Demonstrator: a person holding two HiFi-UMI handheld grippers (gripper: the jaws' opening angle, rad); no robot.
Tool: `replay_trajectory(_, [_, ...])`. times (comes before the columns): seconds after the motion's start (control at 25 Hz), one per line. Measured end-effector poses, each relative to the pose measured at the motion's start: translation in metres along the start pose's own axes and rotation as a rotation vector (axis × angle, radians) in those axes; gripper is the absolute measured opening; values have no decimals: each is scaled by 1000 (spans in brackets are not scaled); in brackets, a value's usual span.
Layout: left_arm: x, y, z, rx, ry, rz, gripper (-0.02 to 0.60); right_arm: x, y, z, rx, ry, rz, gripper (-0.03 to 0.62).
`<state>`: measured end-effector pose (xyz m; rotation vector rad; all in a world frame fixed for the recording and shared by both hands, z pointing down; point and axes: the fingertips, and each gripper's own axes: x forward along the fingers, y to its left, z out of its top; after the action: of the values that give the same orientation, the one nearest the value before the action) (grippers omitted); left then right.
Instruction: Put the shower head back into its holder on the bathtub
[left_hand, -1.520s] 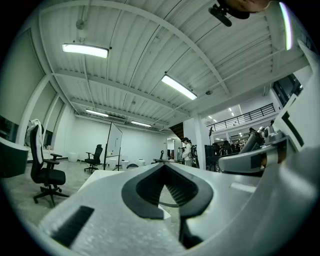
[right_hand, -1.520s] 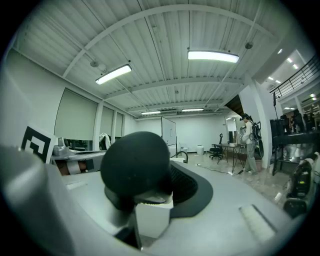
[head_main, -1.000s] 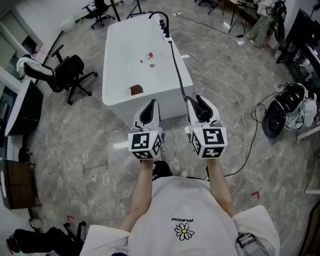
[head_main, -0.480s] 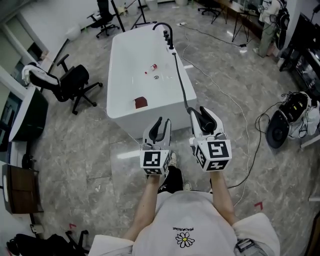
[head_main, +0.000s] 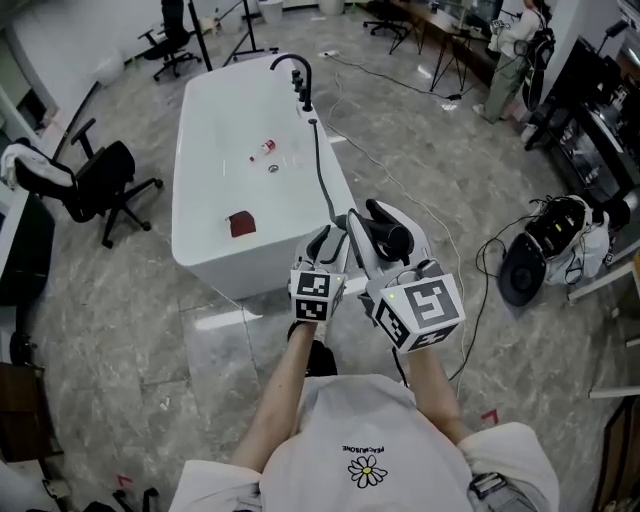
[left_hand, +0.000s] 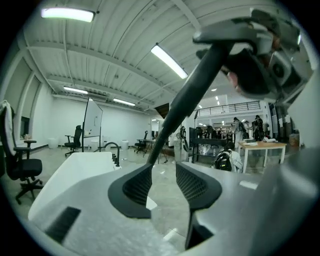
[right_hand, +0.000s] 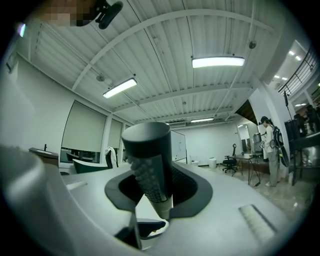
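My right gripper (head_main: 382, 218) is shut on the black shower head (head_main: 390, 238), whose ribbed handle (right_hand: 147, 150) stands clamped between its jaws (right_hand: 155, 181). The black hose (head_main: 322, 175) runs from it along the rim of the white bathtub (head_main: 195, 150) to the black faucet and holder (head_main: 300, 78) at the tub's far end. My left gripper (head_main: 330, 245) sits close beside the right one, its jaws opening. In the left gripper view the shower head's handle (left_hand: 190, 87) slants down just ahead of the left gripper (left_hand: 164, 172), by its left jaw's tip, and the pads do not press on it.
A red object (head_main: 240, 222), a small bottle (head_main: 265, 148) and the drain (head_main: 272, 168) lie in the tub. An office chair (head_main: 95, 175) stands to its left. At the right are a black bag (head_main: 530, 260) and a floor cable (head_main: 482, 250).
My left gripper swung right, close to the right gripper, and its jaws went from shut to open. The right gripper rose with the shower head.
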<state>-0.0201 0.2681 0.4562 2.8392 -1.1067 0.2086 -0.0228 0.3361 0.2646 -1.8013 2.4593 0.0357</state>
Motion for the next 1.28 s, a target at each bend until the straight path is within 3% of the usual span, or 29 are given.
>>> replay_trajectory(0.4, [103, 73, 19, -24, 47, -61, 137, 81, -25, 48, -35, -35, 5, 114])
replay_trajectory(0.56, [131, 91, 23, 30, 69, -80, 69, 112, -37, 49, -32, -25, -15, 114])
replay_trajectory(0.8, [164, 137, 27, 47, 76, -88, 66, 156, -48, 37, -26, -11, -45, 114])
replay_trajectory(1.12, [202, 221, 98, 141, -19, -35, 65, 194, -62, 44, 8, -51, -86, 114])
replay_trajectory(1.28, [224, 241, 139, 212, -80, -40, 66, 208, -66, 52, -24, -69, -100, 114])
